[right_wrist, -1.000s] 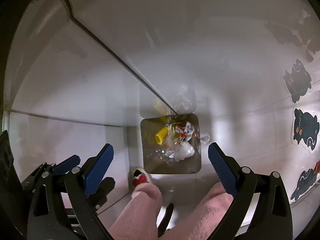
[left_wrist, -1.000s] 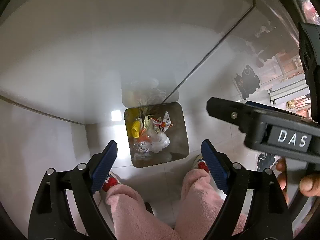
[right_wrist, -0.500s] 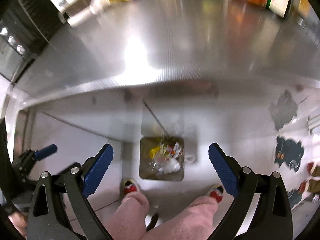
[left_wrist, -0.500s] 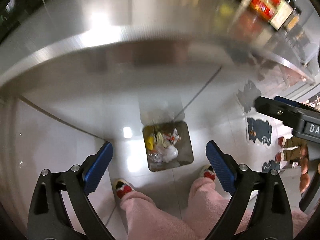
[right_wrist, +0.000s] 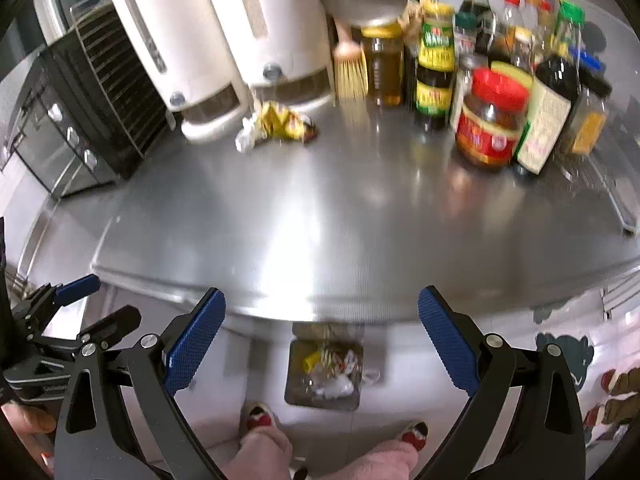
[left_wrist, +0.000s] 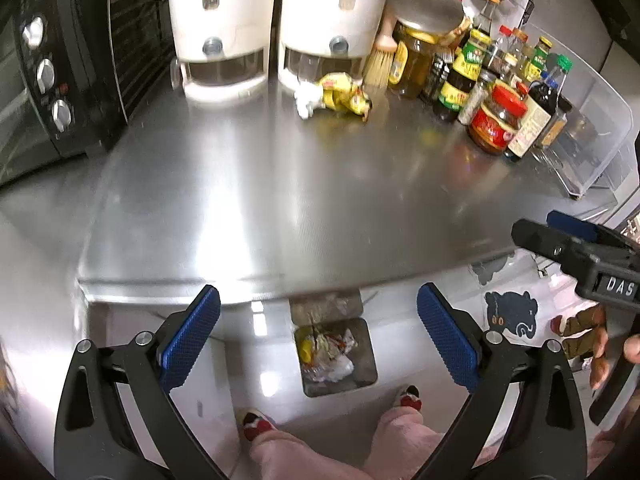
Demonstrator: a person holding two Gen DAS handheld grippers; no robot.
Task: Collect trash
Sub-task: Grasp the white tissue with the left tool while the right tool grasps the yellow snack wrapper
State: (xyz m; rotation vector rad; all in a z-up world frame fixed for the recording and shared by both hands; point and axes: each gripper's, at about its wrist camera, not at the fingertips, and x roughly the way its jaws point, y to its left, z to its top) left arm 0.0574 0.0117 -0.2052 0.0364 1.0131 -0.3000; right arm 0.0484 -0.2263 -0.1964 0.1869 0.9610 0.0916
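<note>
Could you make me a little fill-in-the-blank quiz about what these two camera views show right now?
1. The yellow wrapper and white tissue lie on the steel ____.
2. The trash bin stands on the ____, below the counter edge.
3. The left gripper and right gripper both have their jaws ____.
4. The jar nearest the counter's front has a ____ lid.

Missing words: counter; floor; open; red
</note>
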